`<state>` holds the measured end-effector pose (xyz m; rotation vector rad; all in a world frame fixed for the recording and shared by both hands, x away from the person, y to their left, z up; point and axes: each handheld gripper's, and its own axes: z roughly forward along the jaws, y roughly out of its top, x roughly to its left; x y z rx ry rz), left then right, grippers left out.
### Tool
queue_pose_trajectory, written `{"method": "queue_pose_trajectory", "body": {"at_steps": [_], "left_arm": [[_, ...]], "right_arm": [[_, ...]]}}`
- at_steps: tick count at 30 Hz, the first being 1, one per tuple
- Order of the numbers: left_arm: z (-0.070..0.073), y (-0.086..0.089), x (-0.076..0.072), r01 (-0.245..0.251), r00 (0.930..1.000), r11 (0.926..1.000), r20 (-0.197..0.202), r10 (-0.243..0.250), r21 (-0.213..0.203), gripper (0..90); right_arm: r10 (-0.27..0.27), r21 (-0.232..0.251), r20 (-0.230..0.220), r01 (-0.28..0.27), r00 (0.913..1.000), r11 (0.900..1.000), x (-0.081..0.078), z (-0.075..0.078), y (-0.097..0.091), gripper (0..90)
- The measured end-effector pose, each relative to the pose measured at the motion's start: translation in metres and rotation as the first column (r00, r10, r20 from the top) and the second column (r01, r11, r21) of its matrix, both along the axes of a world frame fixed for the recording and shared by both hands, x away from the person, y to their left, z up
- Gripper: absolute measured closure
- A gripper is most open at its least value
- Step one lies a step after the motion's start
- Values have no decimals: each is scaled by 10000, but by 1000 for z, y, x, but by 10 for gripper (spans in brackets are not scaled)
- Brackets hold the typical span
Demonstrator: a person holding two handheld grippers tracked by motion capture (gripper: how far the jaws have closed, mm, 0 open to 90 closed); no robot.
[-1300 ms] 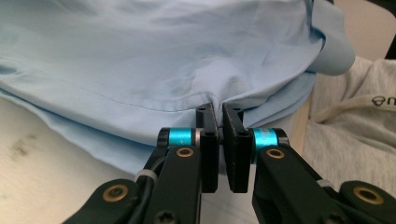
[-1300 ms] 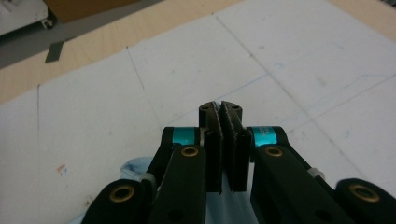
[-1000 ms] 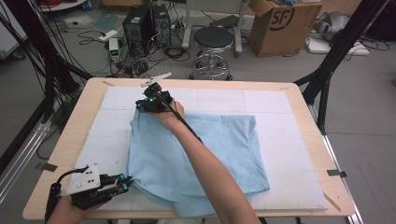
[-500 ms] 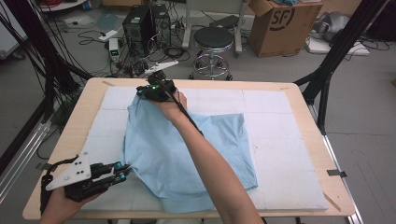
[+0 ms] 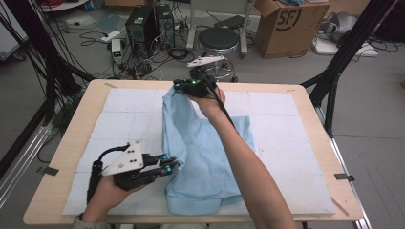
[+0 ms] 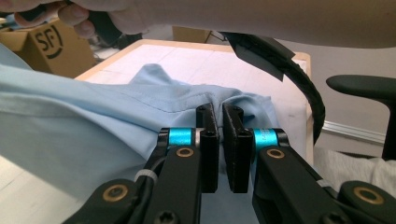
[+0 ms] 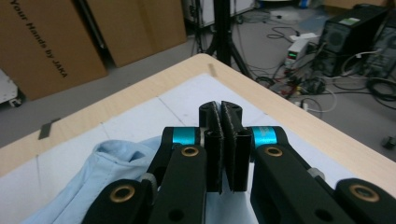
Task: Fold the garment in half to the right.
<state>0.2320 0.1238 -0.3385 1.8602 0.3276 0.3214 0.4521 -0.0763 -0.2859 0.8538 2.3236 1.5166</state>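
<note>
So both tongs are clamped on the light blue cloth. The left tongs pinch its edge near the front left of the desk, and the right tongs hold a corner lifted at the far side, around the middle. The cloth hangs stretched between them, its lower part bunched on the white mat at the near edge.

Pale blue cloth, plain, on white pad.
Pad has faint grid seams; table light wood; both grippers black with cyan bands; brown box far right, black lettering.
</note>
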Motion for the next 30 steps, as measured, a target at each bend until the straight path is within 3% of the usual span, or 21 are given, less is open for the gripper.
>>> {"method": "queue_pose_trajectory", "body": {"at_steps": [5, 12, 18, 30], "left_arm": [[-2, -36, 11, 356, 9991, 9989, -245, -348, 308, 856], [-11, -80, 24, 635, 9957, 9972, -708, -605, 405, 856], [-24, -113, 35, 784, 9908, 9941, -1163, -694, 747, 855], [-58, -178, 49, 1354, 9673, 9763, -2359, -934, 1686, 855]], "right_arm": [[-382, -121, -140, 380, 9992, 9992, 2, -3, -39, 877], [-833, -368, -262, 823, 9962, 9959, 6, -14, -84, 877], [-1172, -709, -582, 1130, 9914, 9911, 11, -35, -115, 877], [-1789, -1459, -1279, 1599, 9755, 9763, 18, -84, -157, 876]]}}
